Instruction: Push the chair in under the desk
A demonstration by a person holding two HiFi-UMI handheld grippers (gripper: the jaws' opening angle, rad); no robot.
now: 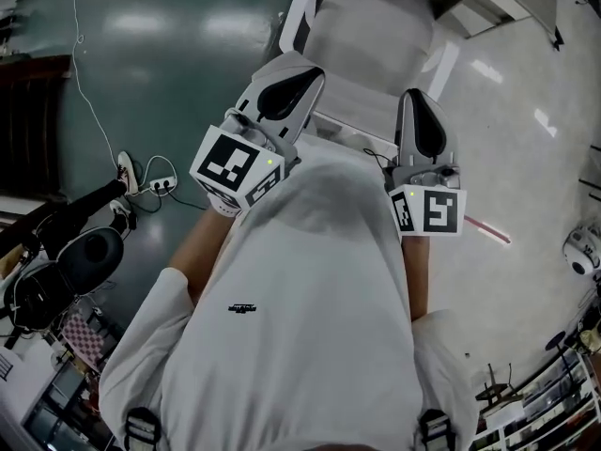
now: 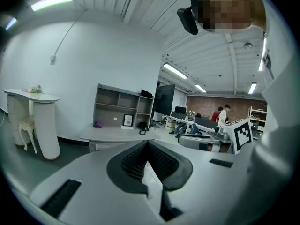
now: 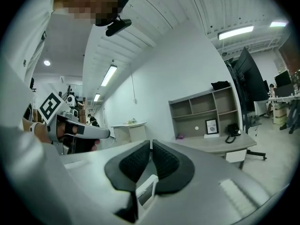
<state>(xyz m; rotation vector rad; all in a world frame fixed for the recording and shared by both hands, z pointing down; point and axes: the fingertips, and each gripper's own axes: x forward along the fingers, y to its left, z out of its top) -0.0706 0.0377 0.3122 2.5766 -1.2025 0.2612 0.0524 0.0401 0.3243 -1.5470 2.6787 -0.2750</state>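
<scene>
In the head view a single white chair (image 1: 376, 26) stands straight ahead of the person, at the top of the picture, where the dark green floor (image 1: 141, 54) meets a paler patch. The two tongs are held out side by side toward it: the left tongs (image 1: 305, 78) reach over its left part and the right tongs (image 1: 415, 101) over its right part, with the chair's near edge running between them. Whether either tip touches the chair cannot be told from here. Each of the tongs carries one marker cube, two in all. One power strip (image 1: 160, 185) with a white cable lies on the floor to the left. In the left gripper view the left tongs (image 2: 148, 143) are fully closed, ribbed pads together with nothing between them. Beyond them stands one grey surface (image 2: 117, 135) with a shelf unit on it, bearing one framed picture (image 2: 128, 120) and one black phone (image 2: 143, 127). Two people (image 2: 223, 115) stand far off to the right. In the right gripper view the right tongs (image 3: 151, 143) are likewise closed on nothing, and the same grey surface (image 3: 220, 144) lies beyond them to the right.
</scene>
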